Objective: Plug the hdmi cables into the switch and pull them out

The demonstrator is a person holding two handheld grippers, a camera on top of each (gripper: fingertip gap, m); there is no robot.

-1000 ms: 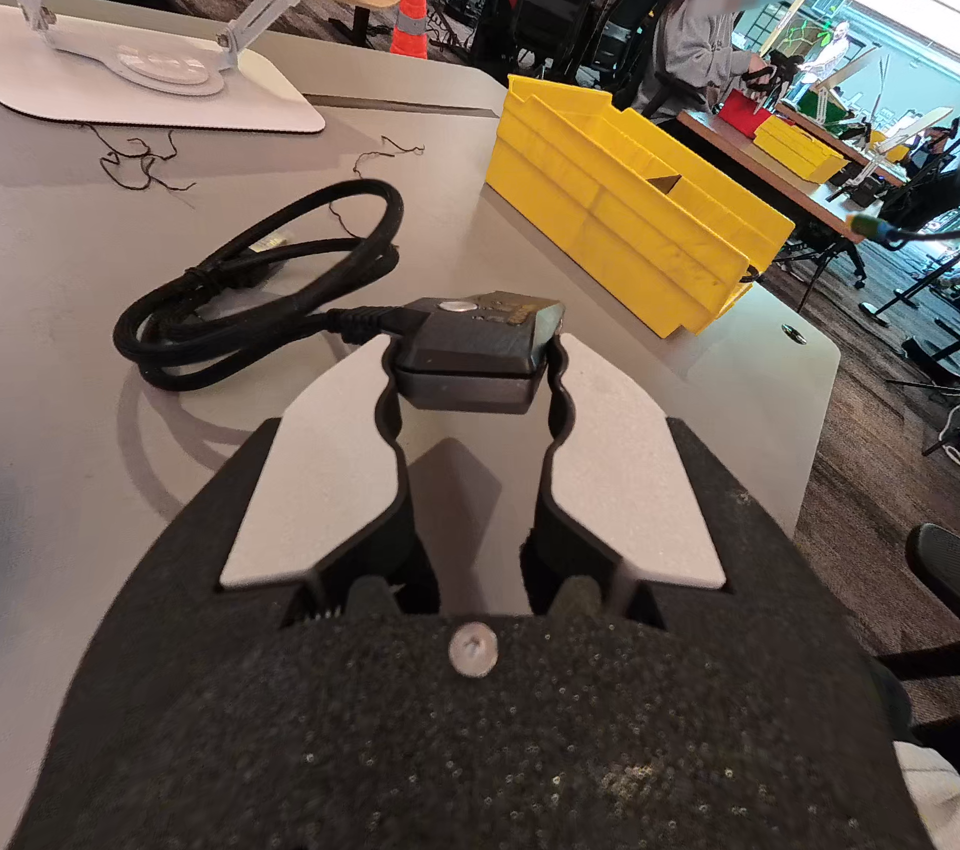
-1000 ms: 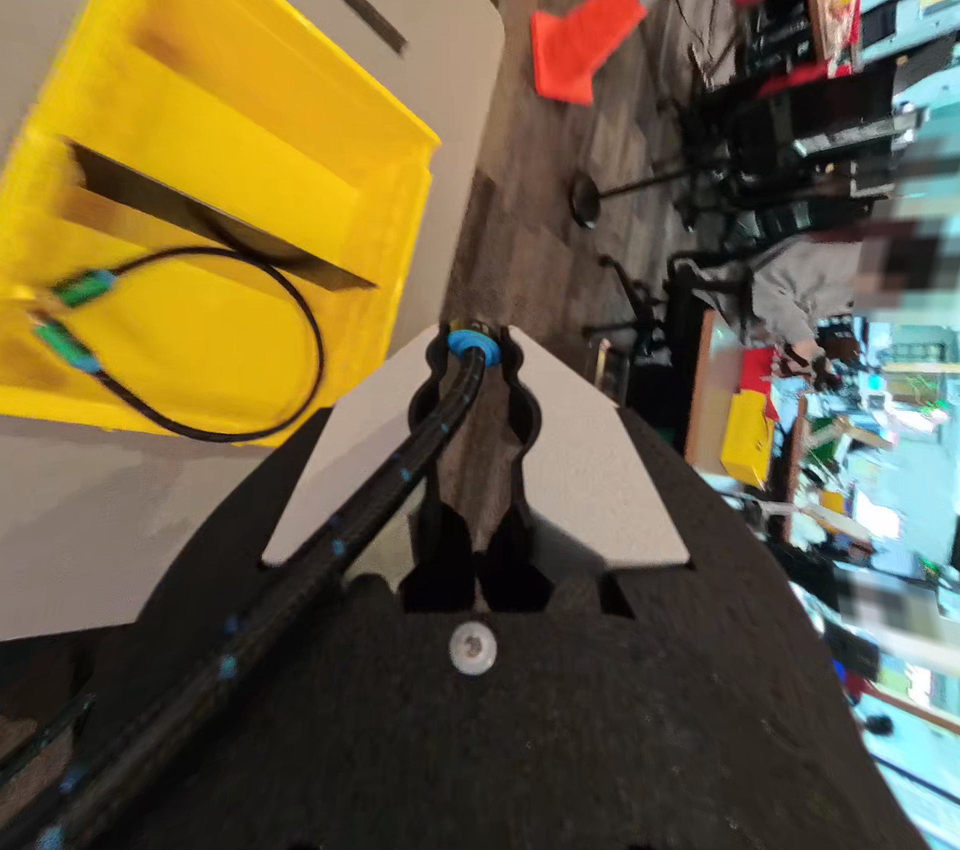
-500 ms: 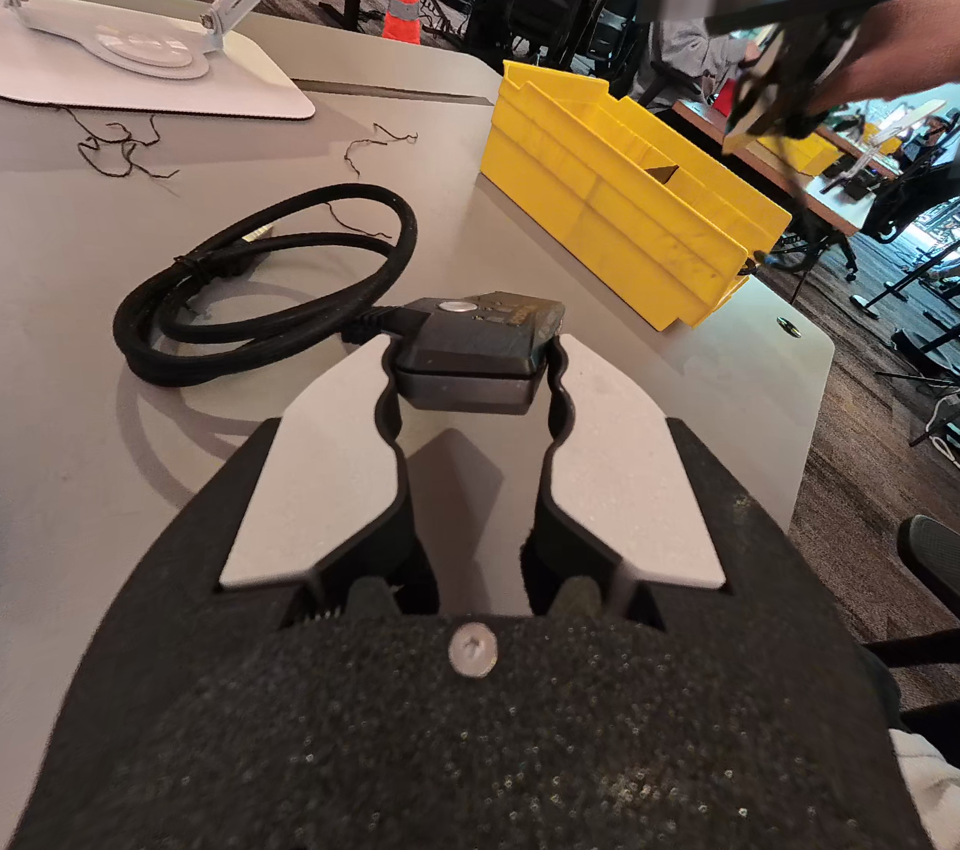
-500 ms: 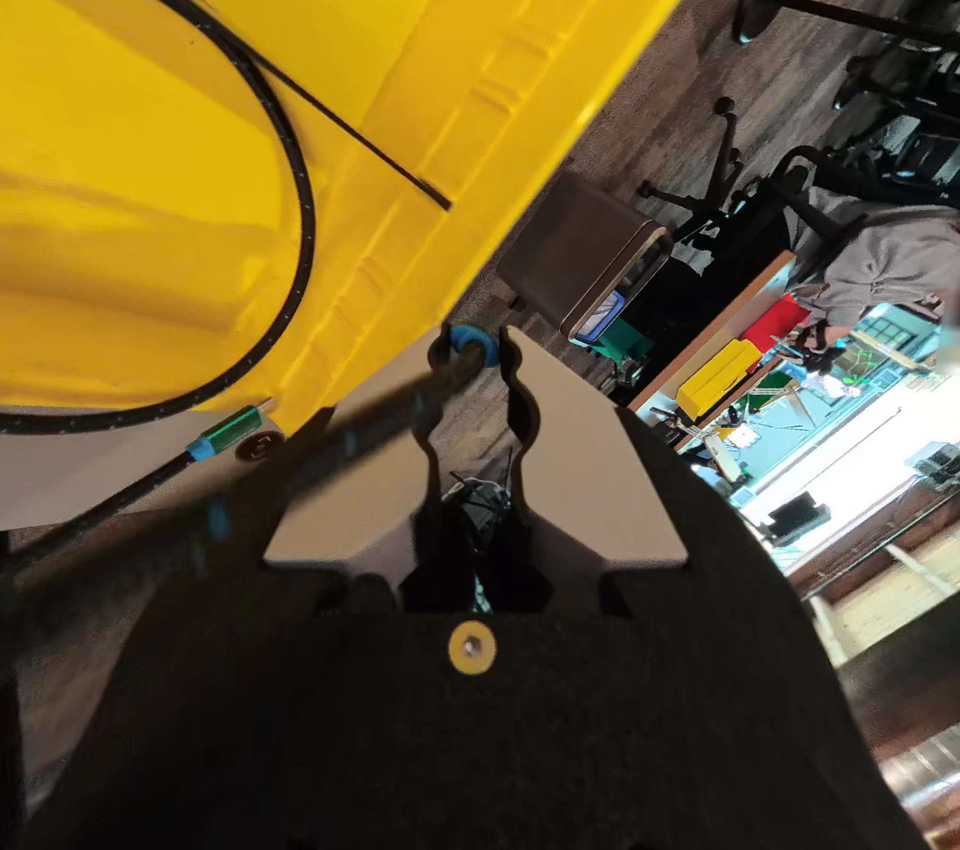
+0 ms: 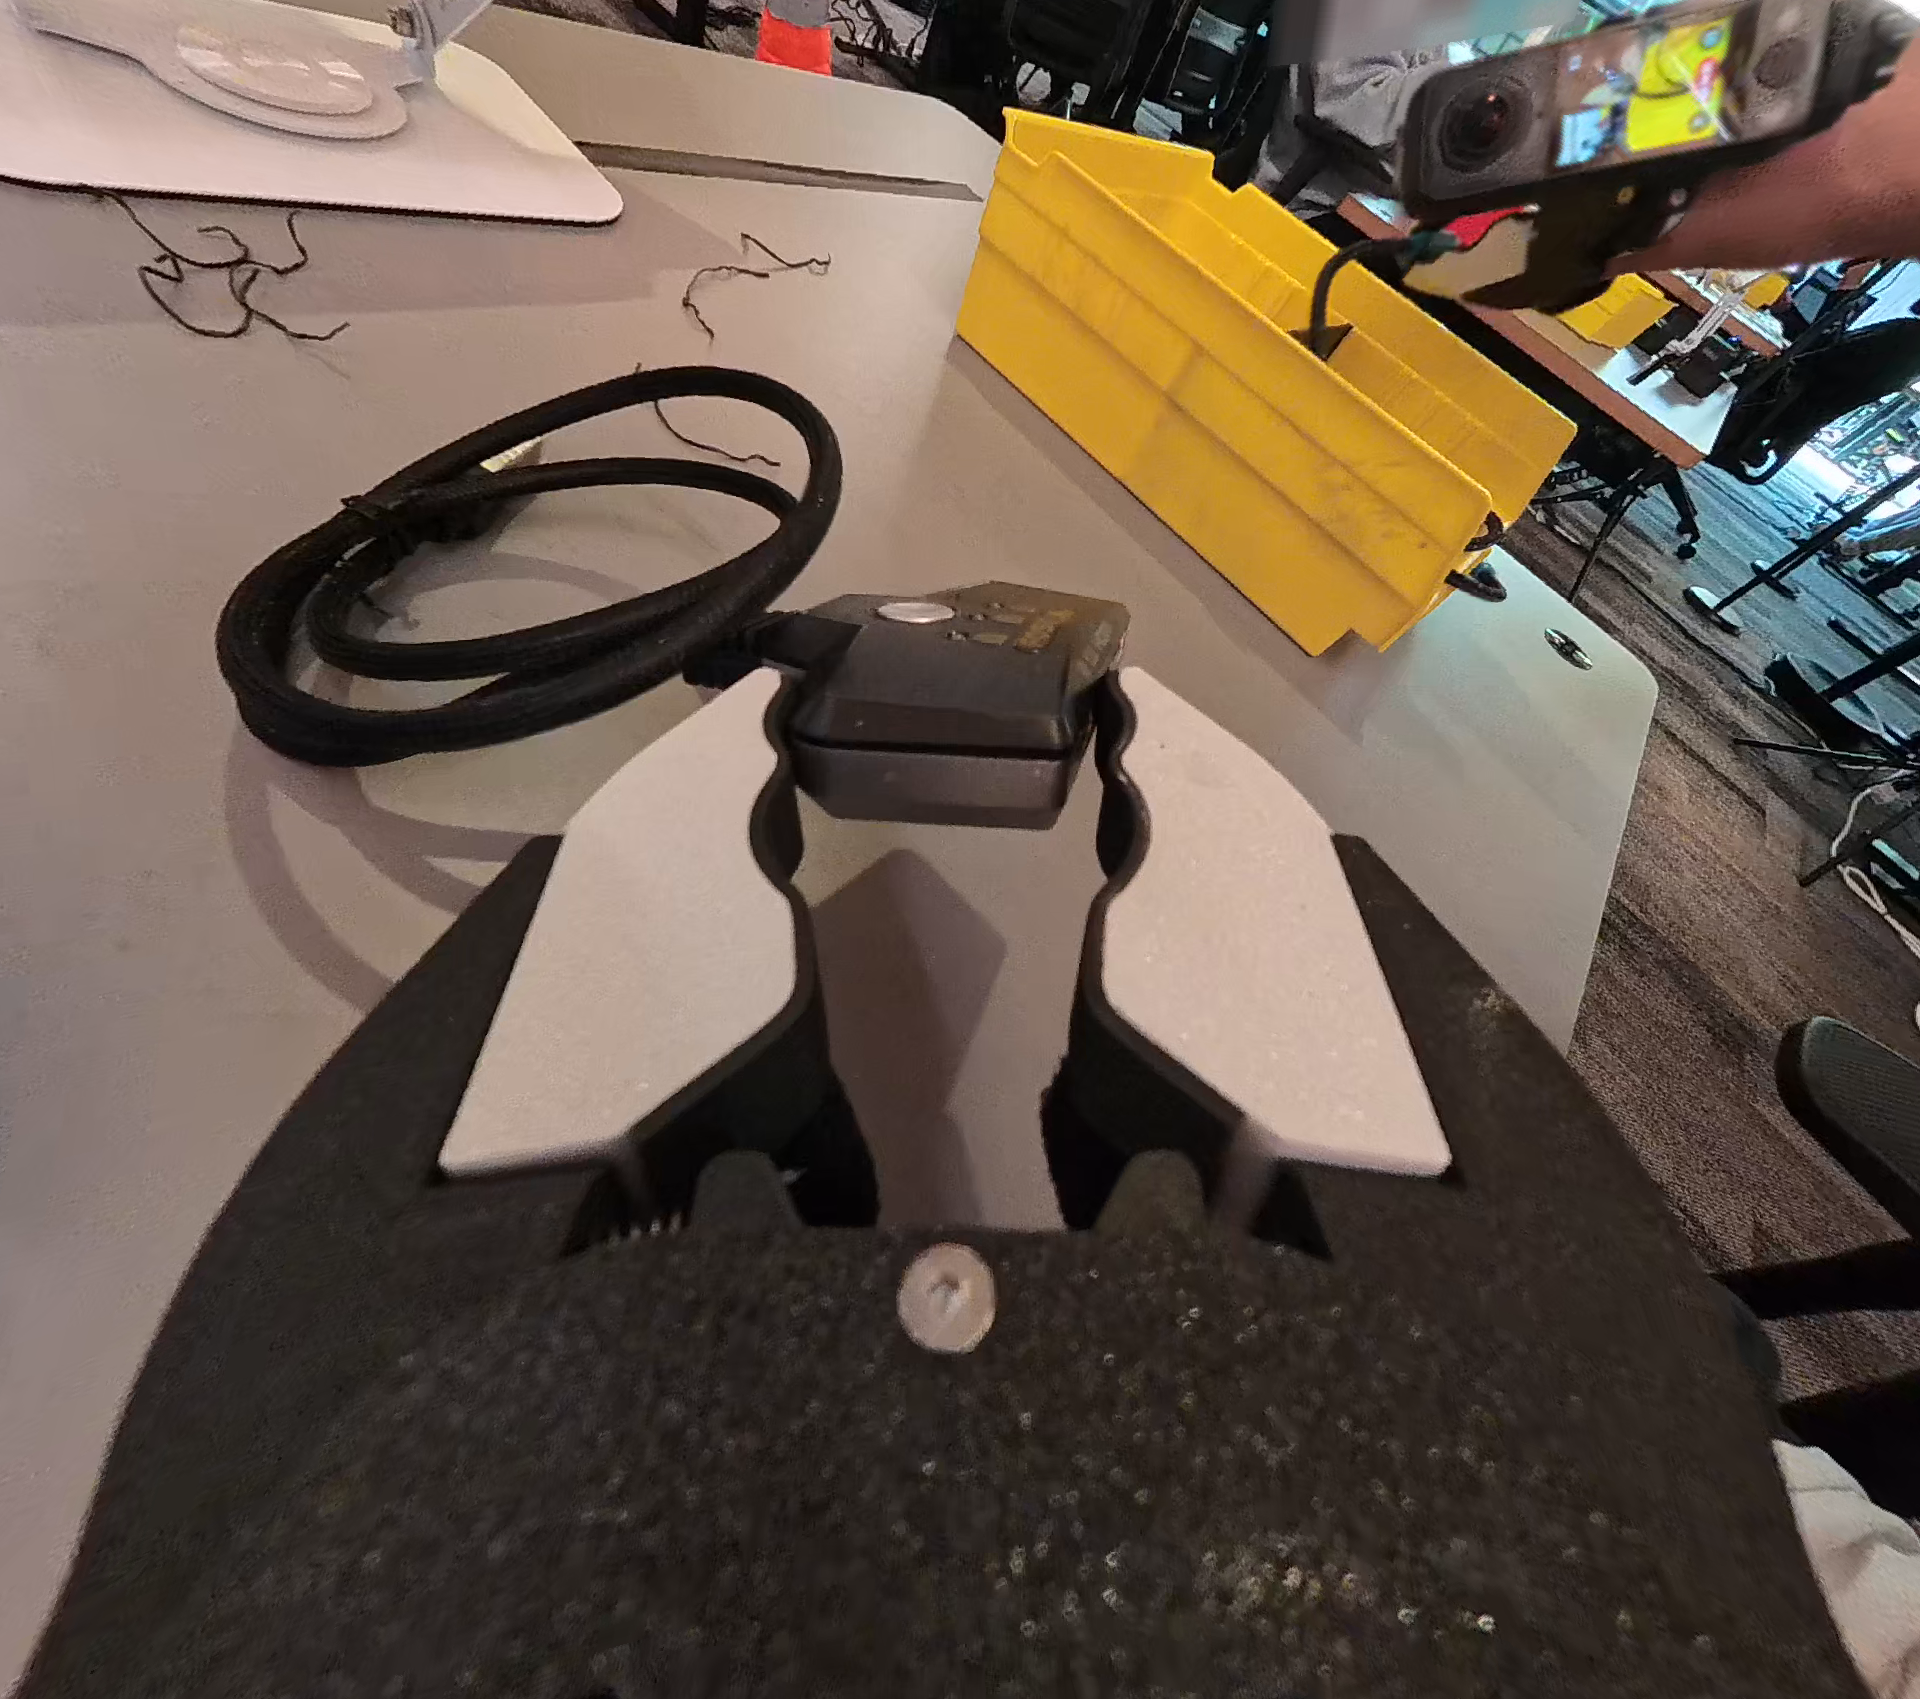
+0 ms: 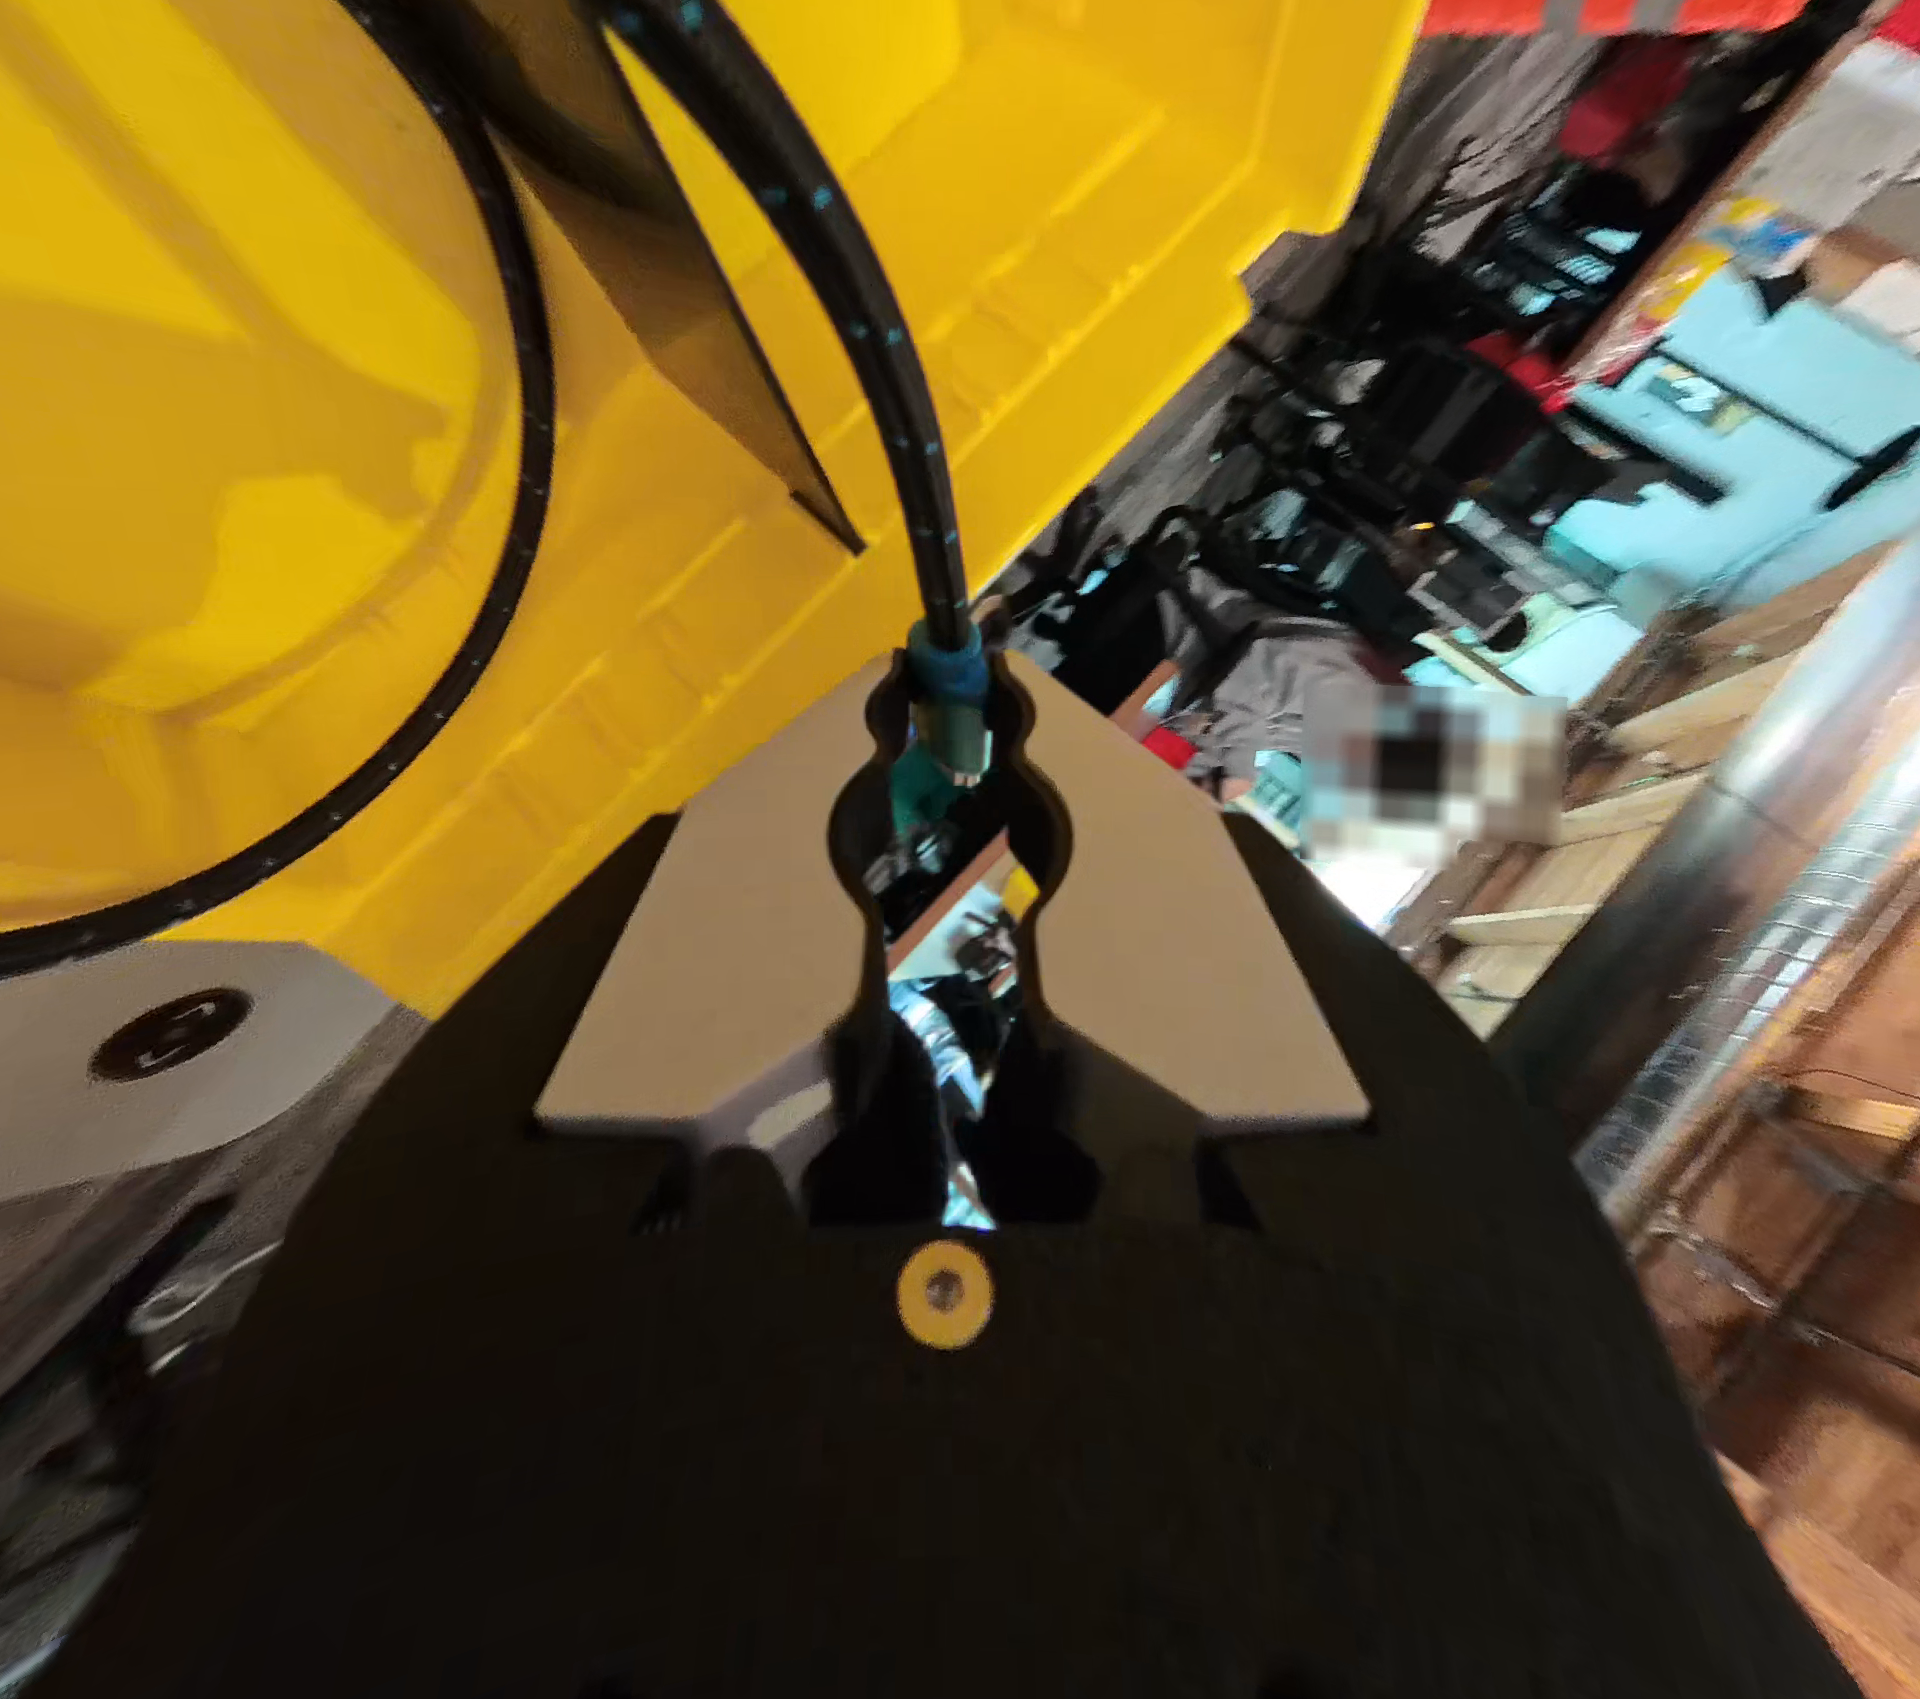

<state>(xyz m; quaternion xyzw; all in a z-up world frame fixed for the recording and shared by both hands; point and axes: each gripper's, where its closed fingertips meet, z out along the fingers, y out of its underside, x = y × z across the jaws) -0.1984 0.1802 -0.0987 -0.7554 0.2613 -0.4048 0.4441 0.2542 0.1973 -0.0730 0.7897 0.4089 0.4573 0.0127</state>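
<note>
Early stage, nothing plugged in yet. Left gripper clamped on switch on table. Right gripper pinching cable by its teal plug, above yellow bin. Ports probably empty; insertion and pull-out both left.

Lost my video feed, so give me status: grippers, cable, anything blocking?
Left gripper shut on switch, on table. Right gripper shut on HDMI cable plug, over yellow bin. Path to switch looks clear.
</note>
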